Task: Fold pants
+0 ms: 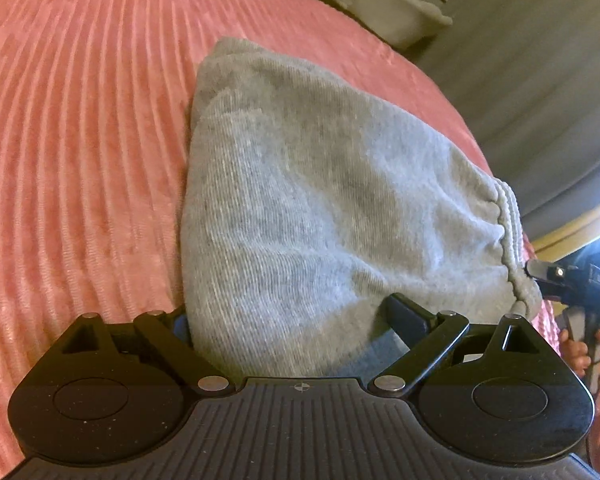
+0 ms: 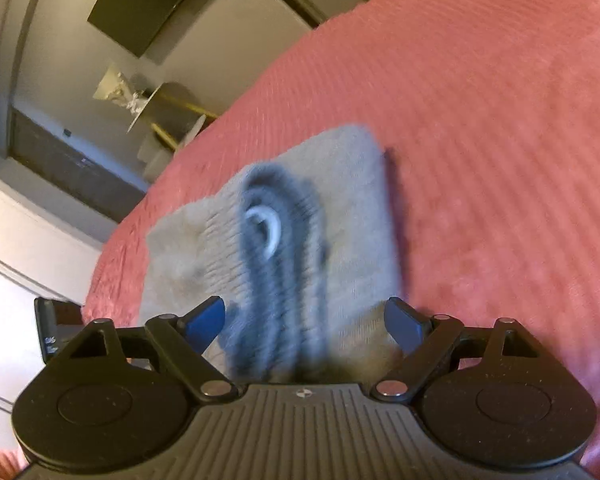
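Grey sweatpants (image 1: 320, 200) lay as compact folded bundle on pink bedspread (image 1: 80, 140), between spread fingers of left hand-held gripper (image 1: 296, 320). Right hand-held gripper (image 2: 304, 320) also spread, waistband drawstring (image 2: 270, 228) just ahead. Folding looked nearly done; probably only release and tidying left.

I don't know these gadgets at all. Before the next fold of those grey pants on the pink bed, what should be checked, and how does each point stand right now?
1. Pants lie on the bedspread, already a compact bundle: ok.
2. Left hand-held gripper open, cloth between its fingers: ok.
3. Right hand-held gripper open over the ribbed waistband: ok.
4. Bundle's edges aligned: cannot tell, the right view is blurred.
5. Bare bedspread beyond the pants for a fold: ok.
6. White loop at the waistband tucked in: not ok, it shows.
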`<state>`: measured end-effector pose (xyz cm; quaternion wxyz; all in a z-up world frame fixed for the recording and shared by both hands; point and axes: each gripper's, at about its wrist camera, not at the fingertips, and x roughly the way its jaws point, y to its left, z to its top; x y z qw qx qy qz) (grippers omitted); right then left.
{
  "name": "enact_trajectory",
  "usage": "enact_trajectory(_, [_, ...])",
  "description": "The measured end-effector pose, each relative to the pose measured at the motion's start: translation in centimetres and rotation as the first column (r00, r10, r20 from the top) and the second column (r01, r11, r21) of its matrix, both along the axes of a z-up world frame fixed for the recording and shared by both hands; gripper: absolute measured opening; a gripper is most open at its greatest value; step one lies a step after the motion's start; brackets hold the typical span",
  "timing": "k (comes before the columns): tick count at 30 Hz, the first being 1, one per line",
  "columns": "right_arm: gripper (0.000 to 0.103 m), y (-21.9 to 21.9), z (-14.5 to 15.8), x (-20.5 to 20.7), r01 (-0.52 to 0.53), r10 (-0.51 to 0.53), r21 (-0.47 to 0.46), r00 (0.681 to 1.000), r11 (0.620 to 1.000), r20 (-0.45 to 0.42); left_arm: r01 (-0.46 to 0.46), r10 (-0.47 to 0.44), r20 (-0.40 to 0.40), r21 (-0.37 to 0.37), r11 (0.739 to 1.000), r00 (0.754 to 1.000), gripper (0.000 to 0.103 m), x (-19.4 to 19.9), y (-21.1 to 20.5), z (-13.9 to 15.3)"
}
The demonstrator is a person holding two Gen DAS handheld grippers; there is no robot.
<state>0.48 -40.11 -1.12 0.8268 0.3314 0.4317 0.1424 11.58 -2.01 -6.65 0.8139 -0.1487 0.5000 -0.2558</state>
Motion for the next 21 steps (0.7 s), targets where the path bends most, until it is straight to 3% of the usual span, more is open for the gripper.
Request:
enact_trajectory(4, [0.087, -2.5, -2.4, 0.2, 0.024, -0.02, 0.083, 0.999, 0.996, -0.051, 0.03, -0.03, 0.006, 0.016, 0.999, 1.0, 0.099, 0.5, -0.5, -0.3])
enact_trajectory(6, [0.087, -3.2, -4.2, 0.5, 0.055, -0.044, 0.178, 0.997, 0.982, -0.067, 0.043, -0.043, 0.007, 0.027, 0.999, 0.999, 0.1, 0.6, -0.8, -0.4])
enact_trajectory(10, [0.087, -3.1, -5.7, 1.2, 0.011, -0.019, 0.44, 1.0, 0.898, 0.014, 0.048, -0.048, 0.004, 0.018, 0.999, 0.999, 0.1, 0.8, -1.2, -0.7])
enact_trajectory(16, [0.087, -2.1, -6.3, 2.0, -0.087, 0.06, 0.471, 0.996, 0.878, 0.072, 0.054, -0.054, -0.003, -0.004, 0.999, 0.999, 0.101, 1.3, -0.7, -1.0])
enact_trajectory(21, [0.087, -1.2, -5.8, 3.4, -0.174, 0.151, 0.414, 0.985, 0.893, 0.086, 0.076, -0.076, -0.014, 0.006, 0.997, 0.997, 0.103, 2.1, -1.2, -1.0])
